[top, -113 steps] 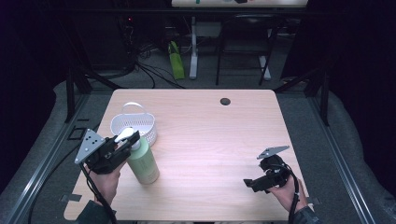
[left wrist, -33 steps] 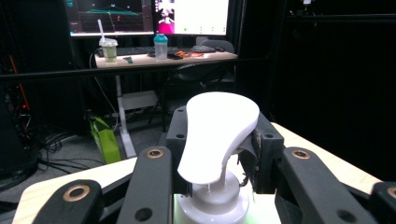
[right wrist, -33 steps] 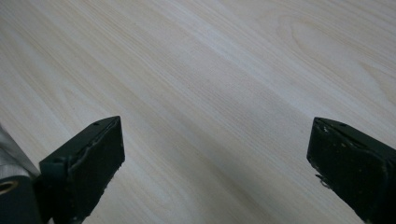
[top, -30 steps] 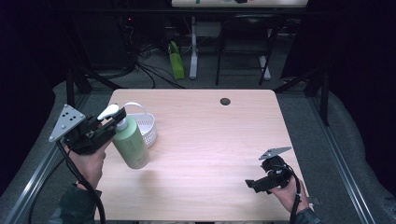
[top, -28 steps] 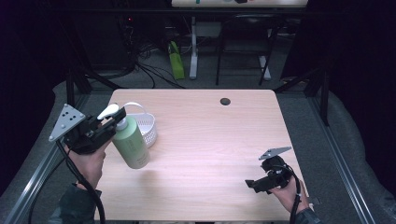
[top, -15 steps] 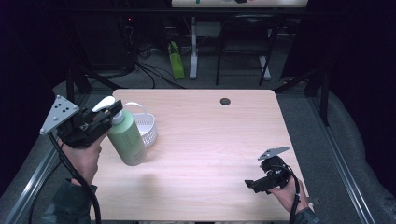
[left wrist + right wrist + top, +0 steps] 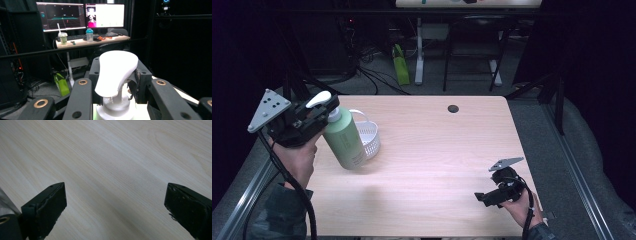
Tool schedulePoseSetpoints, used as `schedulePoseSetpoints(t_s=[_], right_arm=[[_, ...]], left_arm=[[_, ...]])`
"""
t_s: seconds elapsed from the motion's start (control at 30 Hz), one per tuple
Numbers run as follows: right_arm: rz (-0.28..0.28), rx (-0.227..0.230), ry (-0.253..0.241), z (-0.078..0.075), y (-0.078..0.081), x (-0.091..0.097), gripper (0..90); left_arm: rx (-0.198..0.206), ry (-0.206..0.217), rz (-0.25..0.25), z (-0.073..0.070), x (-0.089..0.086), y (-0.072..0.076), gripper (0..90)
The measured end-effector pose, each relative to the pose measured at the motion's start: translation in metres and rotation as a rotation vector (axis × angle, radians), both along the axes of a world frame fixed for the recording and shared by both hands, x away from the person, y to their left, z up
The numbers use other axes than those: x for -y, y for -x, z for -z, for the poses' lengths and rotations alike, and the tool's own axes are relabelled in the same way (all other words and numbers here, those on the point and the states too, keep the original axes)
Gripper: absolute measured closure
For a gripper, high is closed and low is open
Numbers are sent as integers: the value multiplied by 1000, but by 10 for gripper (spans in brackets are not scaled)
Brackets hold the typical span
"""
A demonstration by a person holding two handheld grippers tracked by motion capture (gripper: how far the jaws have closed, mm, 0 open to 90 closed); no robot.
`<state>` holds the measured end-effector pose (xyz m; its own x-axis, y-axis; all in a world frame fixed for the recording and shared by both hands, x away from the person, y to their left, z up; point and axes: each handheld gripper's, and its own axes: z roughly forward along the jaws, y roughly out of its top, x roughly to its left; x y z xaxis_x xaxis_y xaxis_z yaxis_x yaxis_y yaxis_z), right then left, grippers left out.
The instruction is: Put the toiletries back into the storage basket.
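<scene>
1. Pump bottle, pale green with a white pump head, hangs tilted near the left edge of the surface, its base swung toward the middle and seemingly just clear of the wood, though contact there is hard to judge.
2. Left gripper holds it high, at the neck under the pump head; in the left gripper view the black fingers pinch the neck from both sides. That grip looks chosen because the neck is the narrow part they can close on, and it leaves the heavy body free to swing, which likely explains the tilt.
3. White basket stands just behind and beside the bottle's lower half, touching or nearly so; its looped handle rises behind the bottle. It is the nearest thing the swinging base could knock.
4. Left edge of the surface lies close under the holding hand, so room for moving is better toward the middle.
5. Middle of the surface is bare wood, broken by a dark round grommet near the far edge.
6. Right gripper rests low near the front right corner, well apart from the bottle, fingers spread over bare wood with nothing between them.
</scene>
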<state>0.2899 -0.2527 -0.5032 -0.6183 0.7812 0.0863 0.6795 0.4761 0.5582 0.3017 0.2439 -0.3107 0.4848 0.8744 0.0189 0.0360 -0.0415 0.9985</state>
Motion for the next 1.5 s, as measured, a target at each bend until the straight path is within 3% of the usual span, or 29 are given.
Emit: schedulePoseSetpoints(t_s=[0.63, 1.5], right_arm=[[1, -2, 0, 0, 0, 0, 38], [-2, -5, -1, 0, 0, 0, 40]], left_arm=[[25, -10, -26, -16, -6, -8, 671], [39, -26, -63, -32, -9, -32, 671]])
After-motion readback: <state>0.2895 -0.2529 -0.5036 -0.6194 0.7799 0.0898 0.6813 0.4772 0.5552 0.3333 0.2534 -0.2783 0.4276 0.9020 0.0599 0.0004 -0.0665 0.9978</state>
